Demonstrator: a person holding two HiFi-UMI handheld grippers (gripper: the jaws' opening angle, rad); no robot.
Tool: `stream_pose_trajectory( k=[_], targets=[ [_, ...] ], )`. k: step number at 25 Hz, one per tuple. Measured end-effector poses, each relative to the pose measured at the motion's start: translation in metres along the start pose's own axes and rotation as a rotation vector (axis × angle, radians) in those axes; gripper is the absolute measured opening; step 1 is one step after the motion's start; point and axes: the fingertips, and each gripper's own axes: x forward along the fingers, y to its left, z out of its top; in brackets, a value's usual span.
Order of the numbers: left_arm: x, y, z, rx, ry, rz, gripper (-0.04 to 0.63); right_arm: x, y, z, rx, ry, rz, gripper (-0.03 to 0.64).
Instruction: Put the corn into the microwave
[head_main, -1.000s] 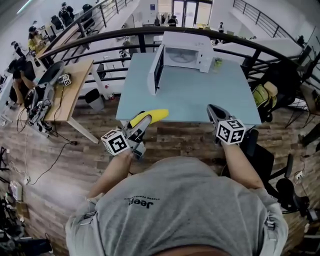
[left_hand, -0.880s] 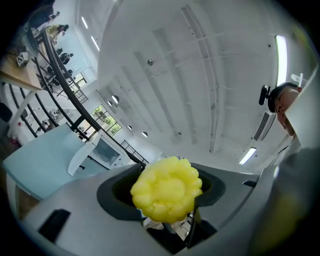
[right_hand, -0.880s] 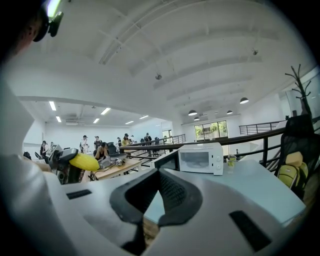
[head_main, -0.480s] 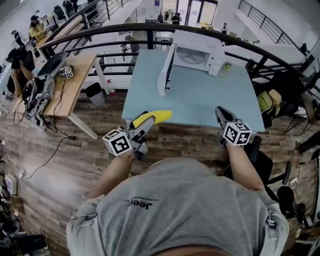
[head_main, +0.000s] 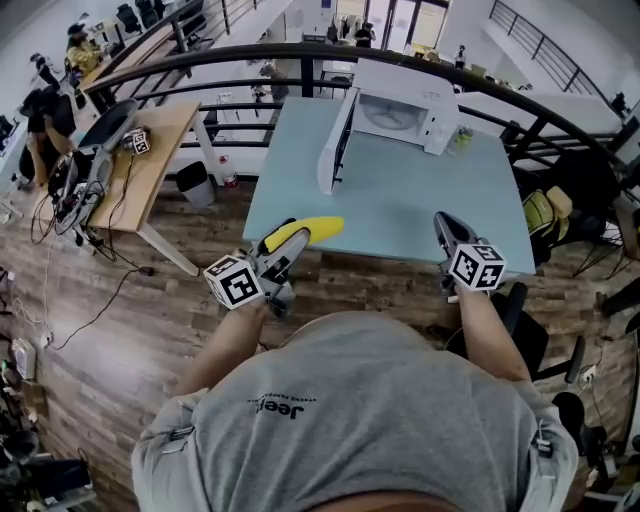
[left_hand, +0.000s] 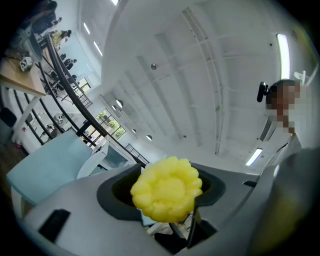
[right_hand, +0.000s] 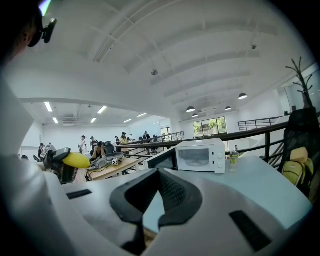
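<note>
Your left gripper (head_main: 284, 250), left of centre, grasps the corn (head_main: 308, 231) over the tabletop's (head_main: 400, 200) near edge. Your right gripper (head_main: 446, 228), at lower right, is clenched and empty. Both have edged toward the open microwave (head_main: 405, 100) at top centre, so the carry looks under way.

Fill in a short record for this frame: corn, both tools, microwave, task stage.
corn: yellow, clamped end-on in the left tool, above the table's near edge
left tool: shut on the corn
right tool: nothing between its jaws, tips together
microwave: white, at the table's far side, door swung open
task stage: corn not yet in the microwave
</note>
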Motion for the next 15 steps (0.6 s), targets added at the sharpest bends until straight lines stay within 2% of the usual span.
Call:
stream_pose_trajectory(
  k=[8, 11, 15],
  targets=[
    [0.063, 0.007, -0.01, 0.047, -0.016, 0.044, 0.264, 0.032, -0.068, 0.007, 0.016, -0.014, 0.069, 0.018],
    [0.106, 0.006, -0.014, 0.059, -0.051, 0.051, 0.264, 0.045, -0.108, 0.016, 0.003, -0.014, 0.106, 0.018],
    [0.171, 0.003, -0.026, 0.029, -0.093, 0.061, 0.264, 0.053, -0.166, 0.031, -0.013, 0.0, 0.138, 0.018]
  ],
)
